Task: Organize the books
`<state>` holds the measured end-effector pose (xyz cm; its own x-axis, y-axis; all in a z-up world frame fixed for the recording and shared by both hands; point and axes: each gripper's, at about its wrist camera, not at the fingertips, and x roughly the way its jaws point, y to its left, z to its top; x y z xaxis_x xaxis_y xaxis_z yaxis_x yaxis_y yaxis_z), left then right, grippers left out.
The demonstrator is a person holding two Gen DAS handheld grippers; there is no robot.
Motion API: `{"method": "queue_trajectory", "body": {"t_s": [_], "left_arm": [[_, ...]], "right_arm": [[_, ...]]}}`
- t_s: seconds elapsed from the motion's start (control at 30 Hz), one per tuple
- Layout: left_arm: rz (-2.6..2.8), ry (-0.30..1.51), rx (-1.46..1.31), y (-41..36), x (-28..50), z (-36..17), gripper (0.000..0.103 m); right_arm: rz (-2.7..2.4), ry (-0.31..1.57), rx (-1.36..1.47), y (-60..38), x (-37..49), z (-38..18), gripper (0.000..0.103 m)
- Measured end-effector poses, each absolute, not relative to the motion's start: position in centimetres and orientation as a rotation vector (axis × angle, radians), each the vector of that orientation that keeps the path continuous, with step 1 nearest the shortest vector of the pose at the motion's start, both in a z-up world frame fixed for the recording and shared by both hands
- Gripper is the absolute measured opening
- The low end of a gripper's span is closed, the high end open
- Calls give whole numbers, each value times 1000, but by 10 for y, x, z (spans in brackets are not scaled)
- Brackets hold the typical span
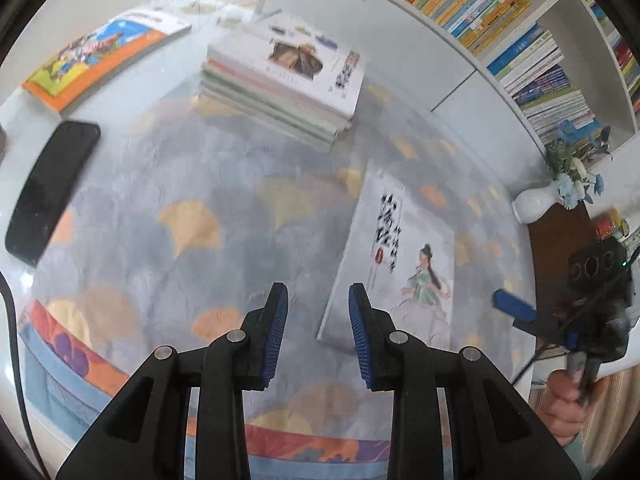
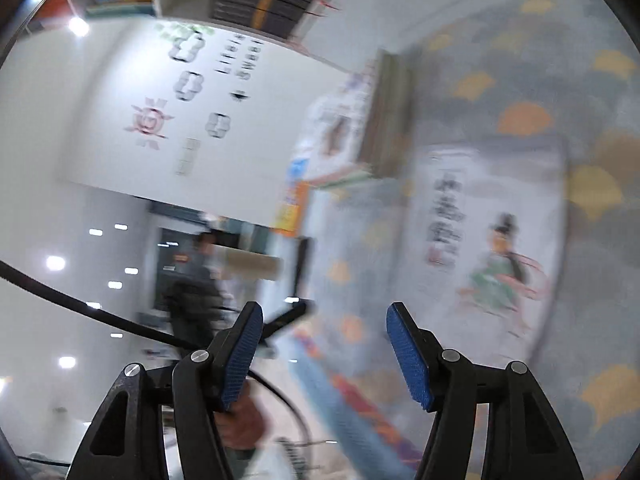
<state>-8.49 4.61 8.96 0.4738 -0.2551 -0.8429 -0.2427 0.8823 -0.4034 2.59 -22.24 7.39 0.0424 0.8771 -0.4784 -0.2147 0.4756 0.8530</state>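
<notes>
A white book with a green-robed figure on its cover (image 1: 400,256) lies flat on the patterned tablecloth (image 1: 180,240), just ahead and right of my left gripper (image 1: 318,296). That gripper's jaws stand a narrow gap apart with nothing between them. A stack of books (image 1: 280,80) sits farther back. An orange picture book (image 1: 100,56) lies at the far left. My right gripper (image 2: 324,308) is open and empty, left of the same white book (image 2: 492,248); its view is motion-blurred. The stack of books (image 2: 360,120) shows there too.
A black phone (image 1: 52,188) lies at the table's left edge. A white vase with blue flowers (image 1: 536,204) stands at the right. A filled bookshelf (image 1: 520,40) runs behind the table. A hand (image 1: 568,404) holds the right gripper (image 1: 516,308) off the table's right side.
</notes>
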Motion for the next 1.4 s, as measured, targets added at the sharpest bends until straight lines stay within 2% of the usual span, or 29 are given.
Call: {"method": "queue_trajectory", "body": {"t_s": [0.13,0.2,0.27,0.4,0.47,0.6,0.73,0.83,0.97,1.07,1.23,1.4], "left_arm": [[-38,1169,-506,17,-68,59,27],[-37,1192,-497,12,-66,48,27],[-11,1212,-469,4,-60,38,27],[-8,1226,-493,0,-53,27,27],[-40,1236,-523,-2,-51,26,28],[-97,1231,-598,1,-55,28,28],[-286,1097,-906,23,-71,44,28],[-325,1099,-980,26,-72,41,28],[-244,1127,-942,21,-71,28,28],[-153,1155,-898,15,-70,18,15],[-81,1206,-798,10,-62,16,15],[-196,1180,-909,5,-54,21,15]], "right_arm": [[673,1341,397,-226,12,43,63],[583,1349,310,-227,2,33,54],[545,1328,266,-228,-9,29,53],[514,1306,238,-229,-15,22,37],[514,1305,229,-227,-21,16,34],[531,1327,253,-223,-30,5,35],[549,1345,326,-235,-25,3,35],[575,1370,447,-247,-19,-6,35],[586,1377,471,-250,-18,-8,35],[587,1373,459,-248,-19,-6,35],[589,1382,501,-254,-17,-7,34],[585,1397,605,-267,-15,-12,34]]}}
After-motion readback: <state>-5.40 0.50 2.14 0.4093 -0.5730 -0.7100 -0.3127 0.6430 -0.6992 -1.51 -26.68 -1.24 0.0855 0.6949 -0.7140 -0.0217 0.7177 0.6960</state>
